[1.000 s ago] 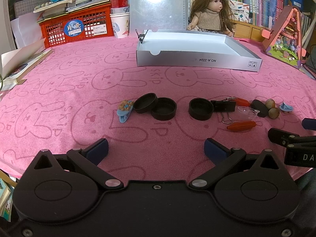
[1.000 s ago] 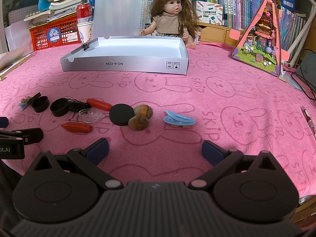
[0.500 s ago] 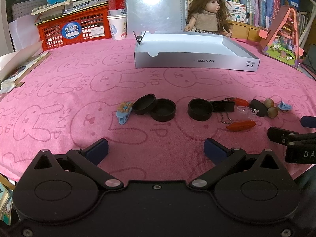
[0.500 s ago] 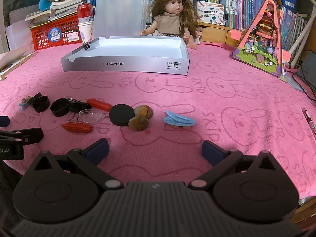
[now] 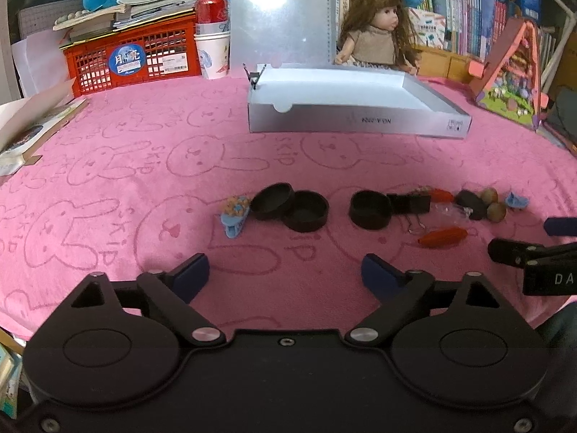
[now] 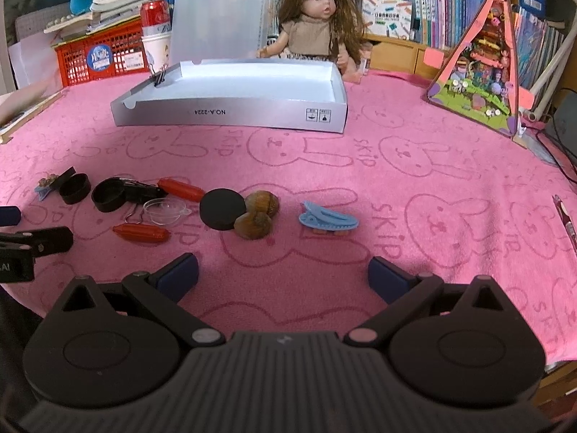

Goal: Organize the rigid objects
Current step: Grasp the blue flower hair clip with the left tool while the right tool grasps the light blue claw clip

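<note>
Left wrist view: my left gripper (image 5: 285, 276) hangs tilted down over the tabletop (image 5: 144, 151), jaws closing, nothing btwn them. Black caps (image 5: 290, 207), flowered blue clip (image 5: 234, 213), binder clip (image 5: 409, 204), red capsule (image 5: 443, 237) lie loose in a row; silver box (image 5: 357, 119) beyond, nothing seen in it. I judge sorting not yet begun; next calls for reaching fwd to nearest cap.

Right wrist view: right gripper (image 6: 283, 274), jaws wide, empty, angled down near acorns (image 6: 258, 213) and blue hair clip (image 6: 326, 218).
</note>
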A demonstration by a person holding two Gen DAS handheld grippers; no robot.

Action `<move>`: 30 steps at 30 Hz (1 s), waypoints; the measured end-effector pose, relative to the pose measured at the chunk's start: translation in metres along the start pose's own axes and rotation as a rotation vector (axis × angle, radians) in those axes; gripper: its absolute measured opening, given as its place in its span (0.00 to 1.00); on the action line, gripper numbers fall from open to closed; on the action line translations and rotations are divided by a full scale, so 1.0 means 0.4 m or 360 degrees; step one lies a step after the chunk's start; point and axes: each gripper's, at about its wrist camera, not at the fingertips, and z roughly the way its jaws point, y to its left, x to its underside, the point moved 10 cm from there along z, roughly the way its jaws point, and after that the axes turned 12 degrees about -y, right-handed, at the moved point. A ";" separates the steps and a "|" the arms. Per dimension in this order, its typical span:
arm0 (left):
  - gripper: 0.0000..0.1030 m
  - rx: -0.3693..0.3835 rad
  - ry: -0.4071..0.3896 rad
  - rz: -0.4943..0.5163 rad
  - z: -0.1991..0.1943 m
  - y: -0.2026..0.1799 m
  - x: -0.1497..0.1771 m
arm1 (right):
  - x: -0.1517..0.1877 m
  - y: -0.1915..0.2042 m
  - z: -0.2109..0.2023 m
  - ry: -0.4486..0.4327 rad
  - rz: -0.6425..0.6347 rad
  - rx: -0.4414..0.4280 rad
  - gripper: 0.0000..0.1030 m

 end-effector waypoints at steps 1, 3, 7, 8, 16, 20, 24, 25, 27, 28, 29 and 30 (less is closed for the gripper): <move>0.83 0.0012 -0.0014 -0.0009 -0.001 0.003 -0.004 | -0.002 0.000 0.000 -0.0008 -0.0002 -0.0005 1.00; 0.76 0.0028 -0.0050 -0.0011 -0.003 0.010 -0.015 | -0.010 0.002 -0.003 -0.0063 -0.0010 -0.0030 0.98; 0.62 0.0036 -0.0088 -0.0024 -0.010 0.029 -0.032 | -0.023 -0.005 -0.012 -0.0142 0.0018 -0.0046 0.90; 0.61 0.0044 -0.0099 -0.0029 -0.013 0.033 -0.036 | -0.028 -0.009 -0.014 -0.0162 0.0036 -0.0051 0.88; 0.46 0.0004 -0.0175 -0.0065 -0.019 0.085 -0.061 | -0.062 -0.042 -0.024 -0.0292 0.0025 0.0006 0.68; 0.45 0.0020 -0.0170 -0.0080 0.000 0.091 -0.066 | -0.060 -0.055 -0.009 -0.0273 0.0041 0.0033 0.67; 0.43 0.0031 -0.0145 -0.0097 0.025 0.088 -0.059 | -0.054 -0.068 0.006 -0.0264 0.0082 0.0062 0.64; 0.42 0.0037 -0.0140 -0.0106 0.030 0.086 -0.056 | -0.054 -0.070 0.009 -0.0261 0.0089 0.0063 0.64; 0.37 0.0059 -0.0136 -0.0128 0.039 0.084 -0.053 | -0.050 -0.073 0.016 -0.0251 0.0099 0.0058 0.62; 0.36 0.0065 -0.0132 -0.0141 0.044 0.083 -0.051 | -0.048 -0.074 0.021 -0.0240 0.0105 0.0057 0.60; 0.32 0.0065 -0.0125 -0.0152 0.048 0.084 -0.049 | -0.045 -0.075 0.025 -0.0231 0.0112 0.0055 0.58; 0.28 0.0054 -0.0134 -0.0151 0.050 0.086 -0.048 | -0.042 -0.076 0.028 -0.0225 0.0122 0.0053 0.57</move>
